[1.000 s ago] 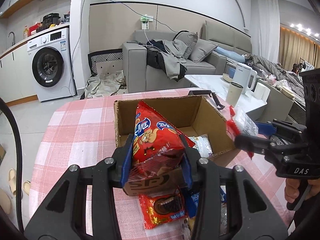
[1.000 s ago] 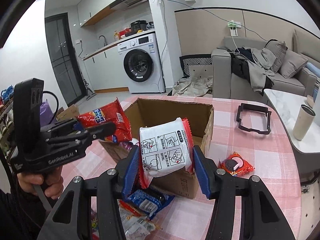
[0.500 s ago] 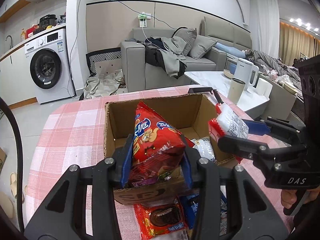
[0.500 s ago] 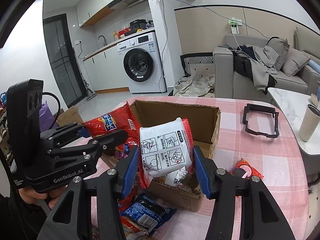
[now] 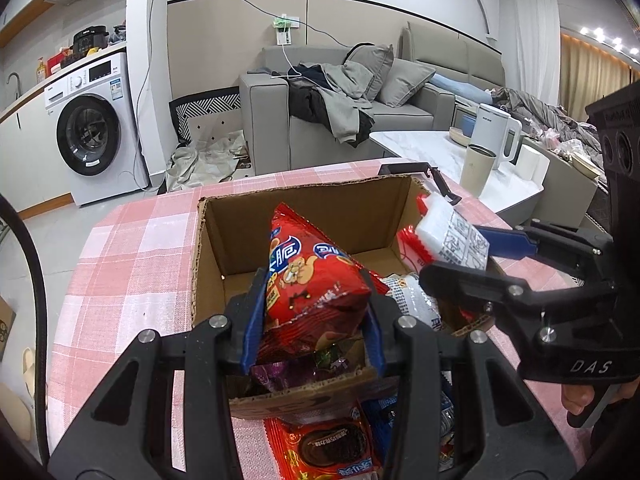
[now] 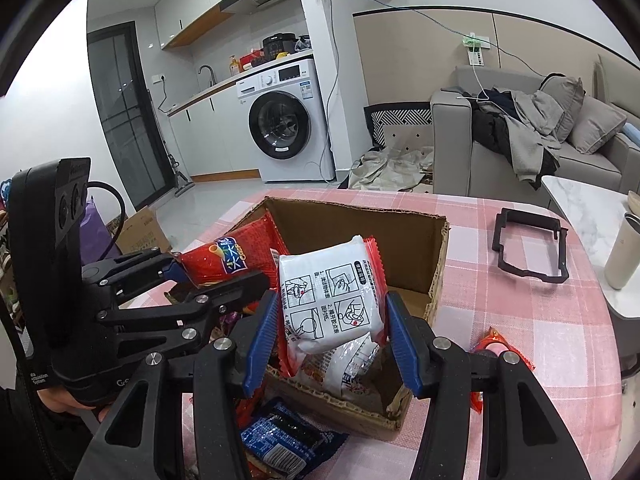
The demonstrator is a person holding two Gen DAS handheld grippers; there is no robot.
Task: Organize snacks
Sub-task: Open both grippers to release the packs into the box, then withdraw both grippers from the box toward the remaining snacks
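Left hand-held gripper [image 5: 314, 316] clamps red snack bag [image 5: 310, 276]; right hand-held gripper [image 6: 332, 326] clamps white packet [image 6: 330, 300]. Both above cardboard box [image 6: 400, 248] on bench [image 6: 520, 320]. Lower inside walls, release separately.

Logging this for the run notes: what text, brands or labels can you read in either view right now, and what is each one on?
"DAS": on the right gripper body, seen from the left wrist.
Chinese brand lettering with a cartoon mouse: red snack bag in the left gripper; not legible.
Numbered instruction panels, "2" readable: white packet.
Washing machine labels: too small.
Blue packet print: blurred.
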